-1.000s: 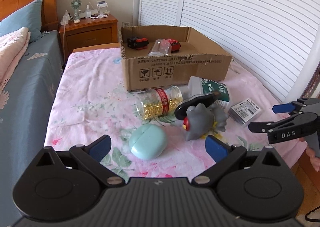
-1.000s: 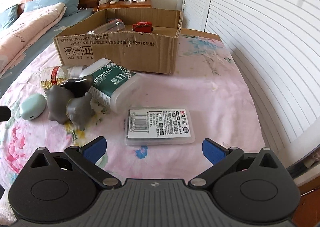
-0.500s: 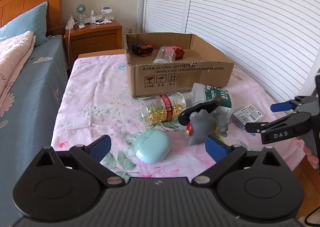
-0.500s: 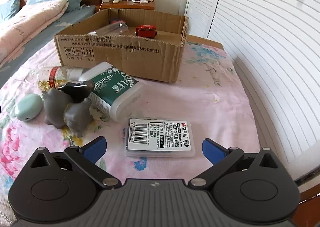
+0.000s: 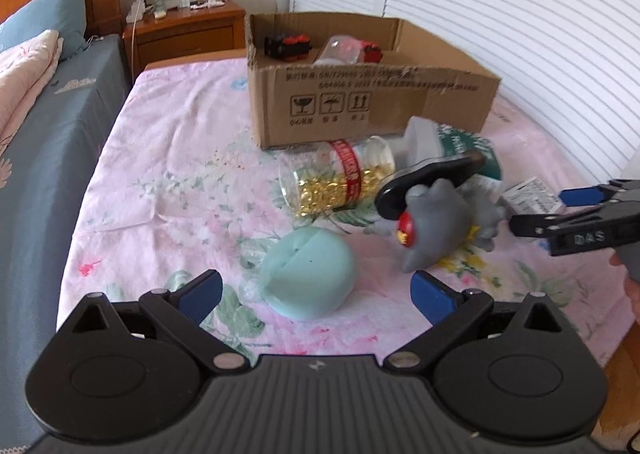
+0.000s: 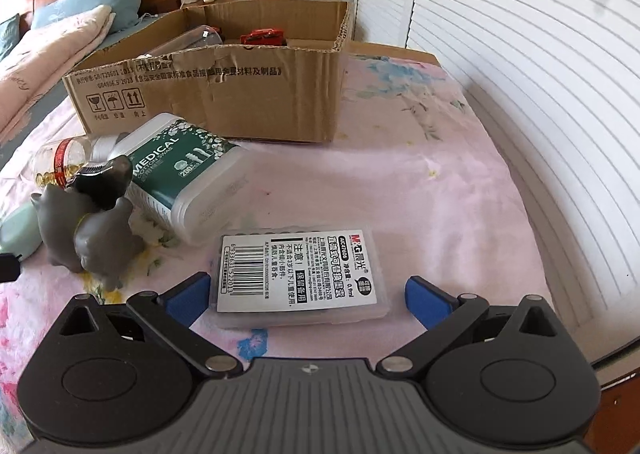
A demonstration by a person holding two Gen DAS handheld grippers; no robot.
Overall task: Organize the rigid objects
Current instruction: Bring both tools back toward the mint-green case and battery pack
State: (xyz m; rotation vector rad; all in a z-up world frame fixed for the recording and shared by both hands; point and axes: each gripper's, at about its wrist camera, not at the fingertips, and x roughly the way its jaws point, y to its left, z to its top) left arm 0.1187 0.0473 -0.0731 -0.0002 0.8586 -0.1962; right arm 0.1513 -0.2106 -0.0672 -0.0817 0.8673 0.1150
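Clear refill case [image 6: 300,274]: lying flat on the pink floral sheet [image 6: 400,173], between my right gripper's [image 6: 306,294] spread fingers.
My left gripper [image 5: 316,292]: I am holding it wide open around the mint-green case [image 5: 310,274].
Cardboard box [image 5: 360,109]: sitting behind the pill jar [image 5: 340,181], cotton swab box [image 6: 188,169] and grey toy [image 5: 436,225].

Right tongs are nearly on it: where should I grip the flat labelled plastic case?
Take the flat plastic case across its two short ends, coming in low from the near edge. It lies flat with its long side across the open right tongs, whose blue pads already flank those ends; the broad top offers no hold.
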